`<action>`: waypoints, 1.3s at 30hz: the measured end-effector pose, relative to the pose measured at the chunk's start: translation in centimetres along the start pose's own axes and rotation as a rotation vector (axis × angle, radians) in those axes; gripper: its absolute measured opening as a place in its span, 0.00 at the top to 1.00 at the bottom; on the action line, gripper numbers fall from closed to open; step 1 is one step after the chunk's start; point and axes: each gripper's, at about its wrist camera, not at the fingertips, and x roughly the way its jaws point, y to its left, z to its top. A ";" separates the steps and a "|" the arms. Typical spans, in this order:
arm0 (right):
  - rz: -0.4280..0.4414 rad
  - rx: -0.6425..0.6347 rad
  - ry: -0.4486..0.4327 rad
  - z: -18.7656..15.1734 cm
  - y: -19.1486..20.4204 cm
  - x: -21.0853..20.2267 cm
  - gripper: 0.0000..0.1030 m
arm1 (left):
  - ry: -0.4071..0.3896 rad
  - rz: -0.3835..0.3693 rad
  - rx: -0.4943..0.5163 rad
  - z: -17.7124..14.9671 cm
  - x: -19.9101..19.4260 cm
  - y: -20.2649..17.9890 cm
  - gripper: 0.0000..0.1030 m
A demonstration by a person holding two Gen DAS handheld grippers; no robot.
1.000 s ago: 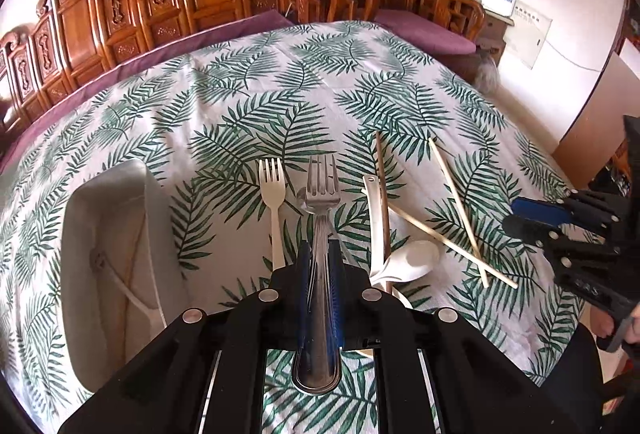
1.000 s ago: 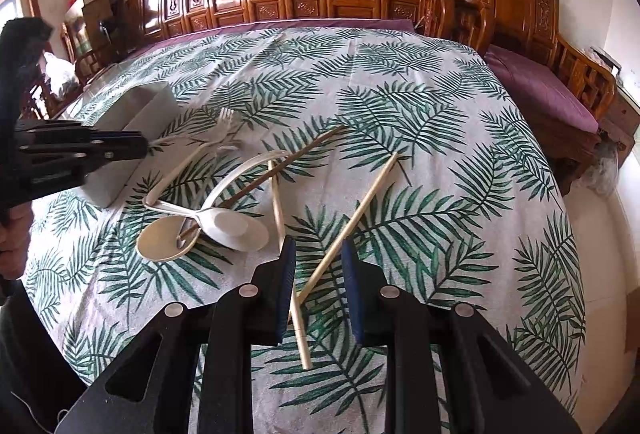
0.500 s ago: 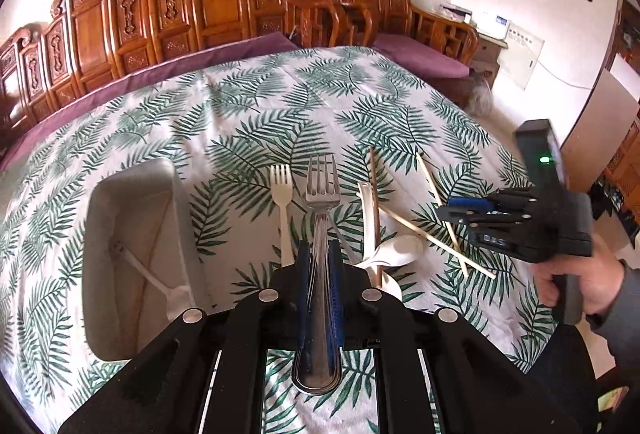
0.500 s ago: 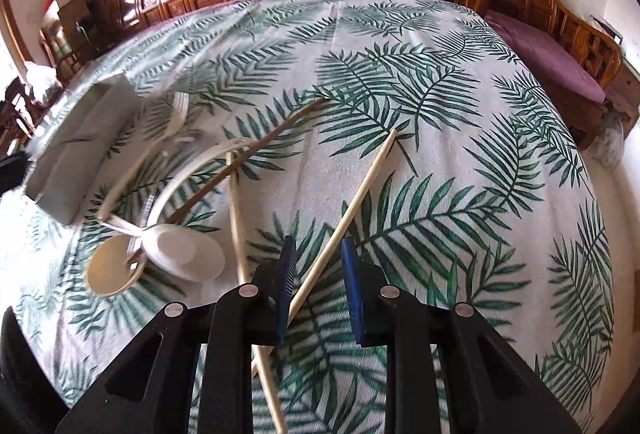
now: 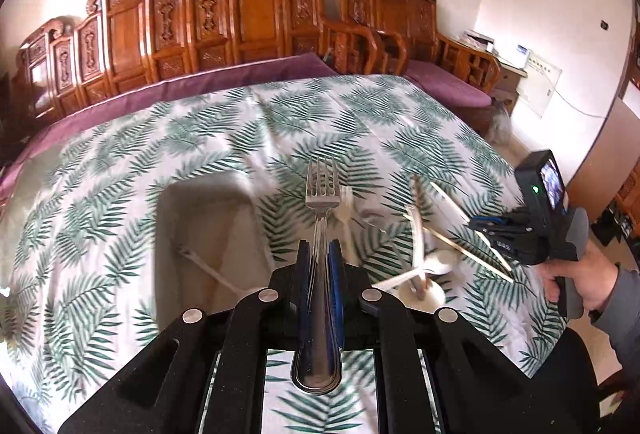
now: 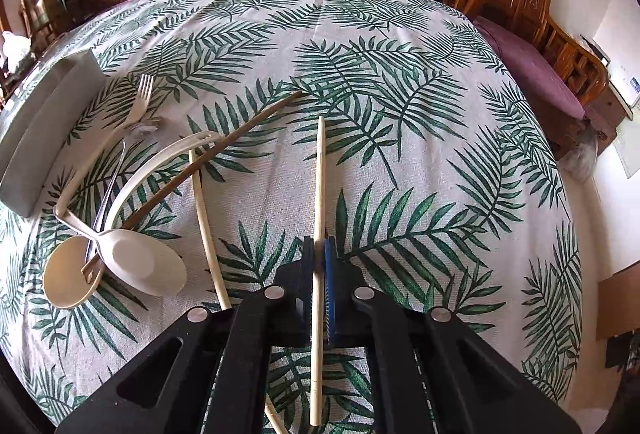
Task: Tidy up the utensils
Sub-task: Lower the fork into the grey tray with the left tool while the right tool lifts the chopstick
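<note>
Utensils: one metal fork (image 5: pixel 320 258) pinched upright in the left gripper (image 5: pixel 320 274) above the tablecloth (image 6: pixel 400 114) just right of the grey tray (image 5: pixel 200 234), one pale chopstick (image 6: pixel 319 194) clamped in the right gripper (image 6: pixel 319 274), jaws pressed together on it. Risks, judged: the fork, gripped mid-handle, could pivot or slip on the way to the tray; the thin chopstick could twist out or snag the second pale chopstick (image 6: pixel 204 210) just beside it. Loose on the cloth: one dark chopstick (image 6: pixel 224 154), two cream spoons (image 6: pixel 144 266), one cream fork (image 6: pixel 136 106), one metal utensil partly hidden; tray holds one white piece (image 5: pixel 212 270), kind unclear.
</note>
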 end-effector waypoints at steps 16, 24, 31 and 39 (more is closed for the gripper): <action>0.057 -0.068 -0.139 3.9 3.9 -6.0 0.94 | 0.048 0.116 -0.094 -1.6 2.1 7.6 0.92; 0.115 -0.125 -0.182 4.8 7.6 -8.1 0.94 | 0.103 0.149 -0.093 -1.5 5.6 8.7 0.92; 0.147 -0.145 -0.197 5.3 9.3 -9.1 0.94 | 0.135 0.153 -0.107 -0.9 7.8 9.4 0.92; 0.174 -0.156 -0.200 6.0 11.1 -9.0 0.94 | 0.147 0.140 -0.085 -0.2 8.3 9.2 0.99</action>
